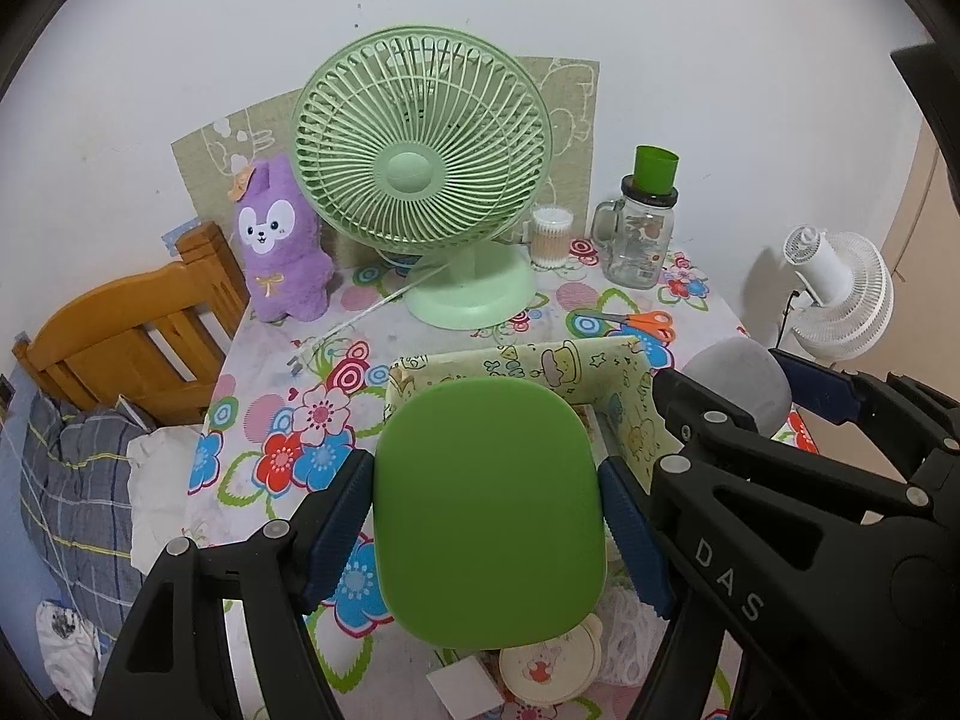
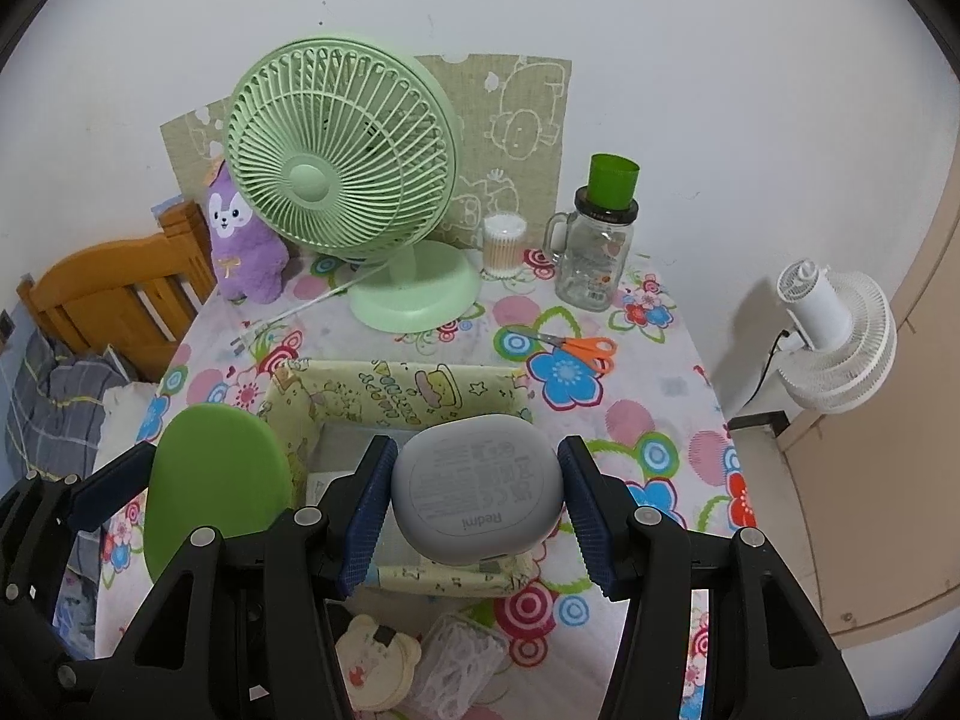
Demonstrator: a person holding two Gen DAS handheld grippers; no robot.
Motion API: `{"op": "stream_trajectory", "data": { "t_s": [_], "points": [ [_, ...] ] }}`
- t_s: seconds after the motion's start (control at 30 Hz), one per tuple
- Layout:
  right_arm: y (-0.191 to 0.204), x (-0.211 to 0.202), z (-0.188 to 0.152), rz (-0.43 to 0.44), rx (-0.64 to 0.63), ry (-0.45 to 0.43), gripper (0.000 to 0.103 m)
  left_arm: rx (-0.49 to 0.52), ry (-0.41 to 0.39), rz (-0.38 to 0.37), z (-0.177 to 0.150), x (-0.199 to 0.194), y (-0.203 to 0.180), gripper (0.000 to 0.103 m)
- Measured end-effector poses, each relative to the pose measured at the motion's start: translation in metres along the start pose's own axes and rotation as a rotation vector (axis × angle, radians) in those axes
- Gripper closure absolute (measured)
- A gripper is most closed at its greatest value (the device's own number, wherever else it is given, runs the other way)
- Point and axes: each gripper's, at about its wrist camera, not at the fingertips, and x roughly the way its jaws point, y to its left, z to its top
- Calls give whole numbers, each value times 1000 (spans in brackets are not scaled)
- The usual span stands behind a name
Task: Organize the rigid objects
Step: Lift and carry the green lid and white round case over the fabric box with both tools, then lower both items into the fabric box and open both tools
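- The left gripper (image 1: 486,516) pinches a green case (image 1: 487,510) between its blue pads (image 1: 336,528). One pad is on each side of the case.
- The green case is up in the air, over the near left corner of the box (image 1: 624,396).
- The right gripper (image 2: 477,498) pinches a gray case (image 2: 477,498) the same way, a blue pad pressed on each side.
- The gray case is upside down. You can see small print on its bottom.
- The gray case is in the air over the box, near the front wall.
- The two grippers are side by side, the green case on the left and the gray case on the right.
- The box is yellow-green with little cartoon drawings. It sits on a table (image 2: 654,420) with a flower cloth.
- Something flat and white may lie in the box, but it is hard to see.
- Behind the box stands a green fan (image 1: 423,192). Its cord (image 1: 366,315) lies on the cloth.
- A purple plush (image 1: 279,240) sits left of the fan.
- Right of the fan are a tub of swabs (image 1: 551,237) and a glass jar (image 1: 639,240) with a green cup (image 1: 656,169) on top.
- Orange scissors (image 2: 576,348) lie in front of the jar.
- A bear lid (image 2: 378,669) and a net bag (image 2: 456,663) lie at the near edge of the table.
- A white fan (image 2: 837,354) is off to the right, beside the table.
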Motion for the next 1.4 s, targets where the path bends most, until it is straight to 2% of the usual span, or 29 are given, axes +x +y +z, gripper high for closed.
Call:
{"op": "stream_trajectory", "data": {
  "t_s": [0.57, 0.93, 1.27, 1.4],
  "points": [
    [4, 64, 7, 49, 11, 55, 45, -23, 60, -21, 7, 59, 10, 26],
    [13, 106, 0, 104, 9, 90, 44, -36, 140, -65, -1, 107, 12, 26],
    [19, 127, -2, 127, 2, 112, 44, -42, 173, -88, -3, 126, 17, 26],
    [21, 136, -4, 153, 14, 130, 44, -28, 166, -71, -4, 129, 15, 26]
  ]
}}
